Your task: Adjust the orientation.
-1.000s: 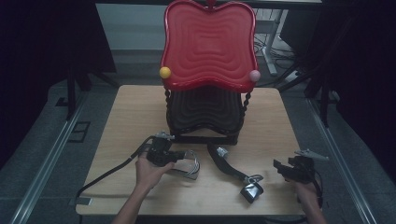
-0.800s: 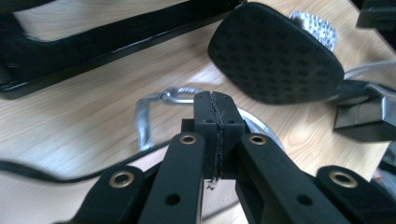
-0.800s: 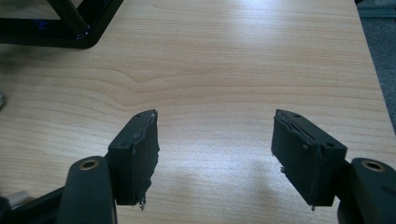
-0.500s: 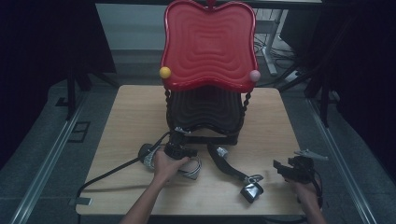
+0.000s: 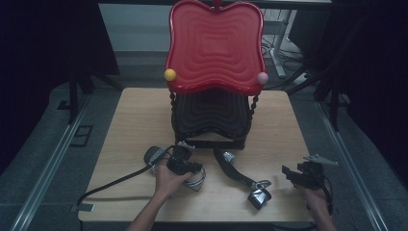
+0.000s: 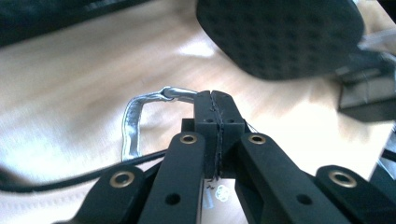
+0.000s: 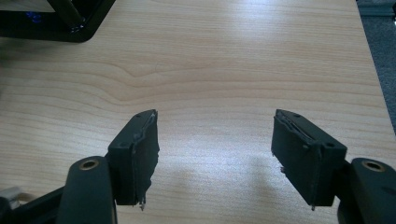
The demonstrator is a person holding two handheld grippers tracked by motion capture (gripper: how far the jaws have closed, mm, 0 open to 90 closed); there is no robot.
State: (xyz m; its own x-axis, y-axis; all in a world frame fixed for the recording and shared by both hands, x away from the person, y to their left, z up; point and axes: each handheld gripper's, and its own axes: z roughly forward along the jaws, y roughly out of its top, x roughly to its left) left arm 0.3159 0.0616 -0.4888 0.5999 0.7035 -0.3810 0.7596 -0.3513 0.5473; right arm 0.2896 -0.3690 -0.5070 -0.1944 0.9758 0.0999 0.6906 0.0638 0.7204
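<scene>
Since the earlier frames the left gripper (image 5: 185, 166) has been carried rightward and down across the table (image 5: 134, 125), from the open wood near the left front toward the front of the black seat (image 5: 211, 118), while the right gripper (image 5: 296, 174) has been kept where it was at the right front edge. In the high view the left gripper is now seen low over the silver strap (image 5: 195, 179), which lies on the wood just in front of the seat base, with the person's left hand (image 5: 168, 182) wrapped round the gripper's body and a cable trailing off to the left. In the left gripper view the two jaws are pressed flat together, with no gap shown between the pads, and the silver strap (image 6: 135, 119) is seen as a bent loop running from the table up to the left side of the jaw tips; whether its end is pinched between the pads or only lies against them cannot be told. A rounded dark pad (image 6: 280, 35) is seen above the jaws in that view.

The right gripper (image 7: 215, 161) is held released, its jaws standing wide apart over bare wood with nothing between them. A black strap (image 5: 235, 171) is laid across the table from the seat toward the front, ended by a dark buckle (image 5: 259, 197), well apart from the right gripper. Above the seat a red tray-like back (image 5: 215, 45) is held upright, with a yellow ball (image 5: 170, 74) and a pink ball (image 5: 262, 78) at its lower corners.
</scene>
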